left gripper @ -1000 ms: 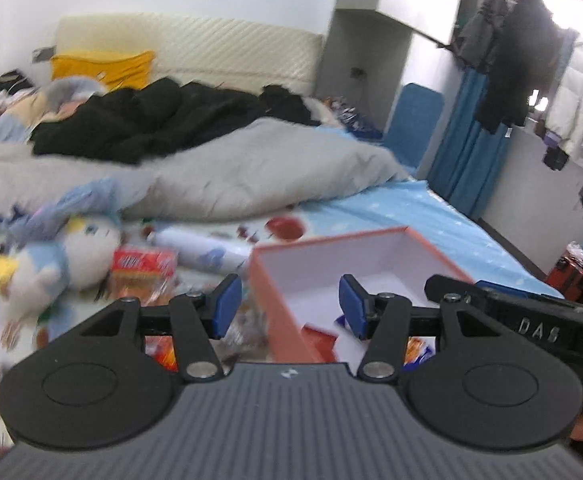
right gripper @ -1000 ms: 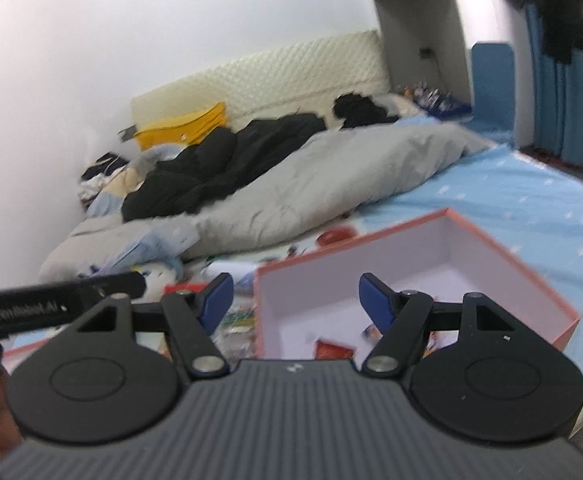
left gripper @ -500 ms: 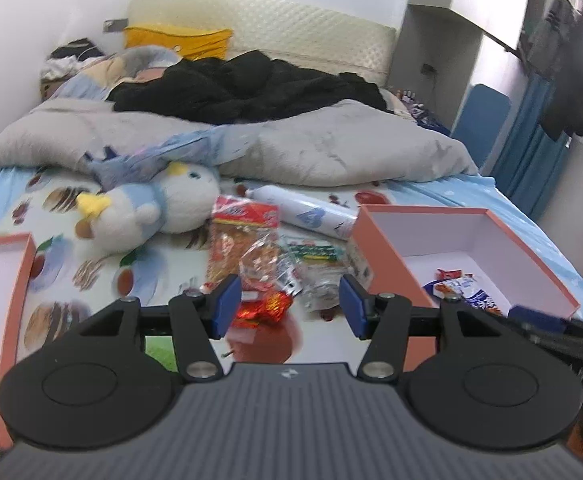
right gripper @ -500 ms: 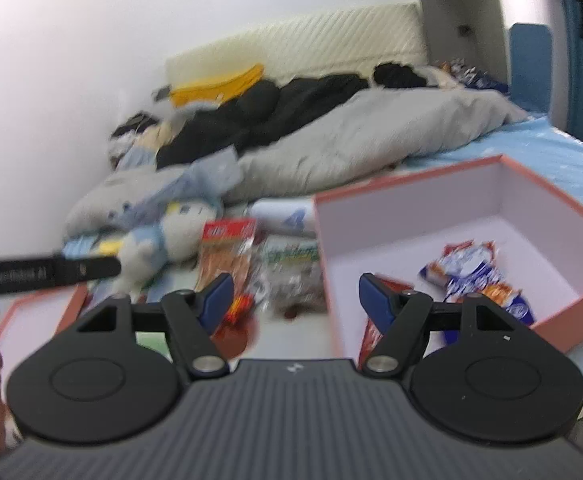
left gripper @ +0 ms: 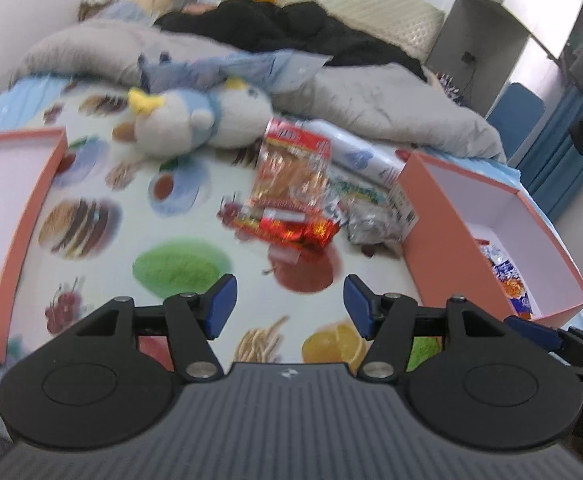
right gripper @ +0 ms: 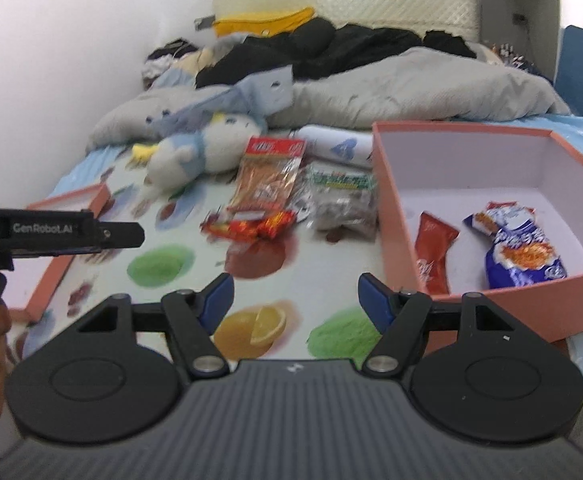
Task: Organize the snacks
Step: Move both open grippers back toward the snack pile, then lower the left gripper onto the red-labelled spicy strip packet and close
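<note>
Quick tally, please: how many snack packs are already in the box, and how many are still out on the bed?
In the box: 2, red sachet and blue bag.
On the bed: 3, tall orange pack, red wrapper, green-topped bag.
Total: 5.

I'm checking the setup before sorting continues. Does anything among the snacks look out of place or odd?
Nothing looks spilled or damaged. The odd ones out: a plush toy and a white bottle lie beside the loose snack packets on the bed. Only two packets are in the pink box.
</note>
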Tool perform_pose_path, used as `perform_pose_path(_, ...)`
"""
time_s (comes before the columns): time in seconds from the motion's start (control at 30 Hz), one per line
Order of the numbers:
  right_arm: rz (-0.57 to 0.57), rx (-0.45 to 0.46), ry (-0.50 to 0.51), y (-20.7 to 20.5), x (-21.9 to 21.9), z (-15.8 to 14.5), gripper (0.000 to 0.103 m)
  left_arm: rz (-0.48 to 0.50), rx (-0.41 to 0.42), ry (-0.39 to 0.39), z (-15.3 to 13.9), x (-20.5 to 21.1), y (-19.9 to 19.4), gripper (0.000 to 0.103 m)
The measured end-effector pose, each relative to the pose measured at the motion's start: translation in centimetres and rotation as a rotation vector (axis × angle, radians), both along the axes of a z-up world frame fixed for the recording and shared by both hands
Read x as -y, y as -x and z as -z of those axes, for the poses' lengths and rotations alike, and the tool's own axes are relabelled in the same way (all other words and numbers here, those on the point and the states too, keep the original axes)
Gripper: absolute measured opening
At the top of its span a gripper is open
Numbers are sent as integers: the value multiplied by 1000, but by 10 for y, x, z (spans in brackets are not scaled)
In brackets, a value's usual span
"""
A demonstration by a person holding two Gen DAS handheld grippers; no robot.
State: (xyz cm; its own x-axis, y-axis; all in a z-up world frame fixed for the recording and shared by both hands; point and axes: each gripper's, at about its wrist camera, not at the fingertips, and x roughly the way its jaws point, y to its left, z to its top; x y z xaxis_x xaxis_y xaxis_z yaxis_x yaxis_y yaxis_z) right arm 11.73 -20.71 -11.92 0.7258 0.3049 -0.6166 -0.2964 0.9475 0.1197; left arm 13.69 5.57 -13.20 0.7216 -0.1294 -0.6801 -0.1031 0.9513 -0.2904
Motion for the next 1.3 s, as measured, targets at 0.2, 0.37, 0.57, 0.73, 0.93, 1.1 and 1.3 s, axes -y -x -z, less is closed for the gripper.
perform_pose_path(0.2,14,-1,19,-10,-17,5,70,12,-20,24,9,-7,-17,73)
perform_pose_path(0.37,11,45,89,-30,-34,10,70,29,-31,57,21,-14,-53,82)
perform_pose_path(0.57,44,53,130,-68,-45,23,70,43,-65,85,38,-30,-110,88)
perform_pose_path(0.73,56,40,195,-100,-55,38,70,72,-83,94,52,-38,-156,95)
perform_pose_path(0.93,42,52,244,-136,-71,55,70,108,-129,77,73,-35,-206,97)
perform_pose_path(1.1,51,64,293,-164,-79,64,70,169,-127,52,82,-28,-241,98)
perform_pose_path(1.3,58,87,409,-186,-89,79,70,223,-157,-7,98,-15,-282,98)
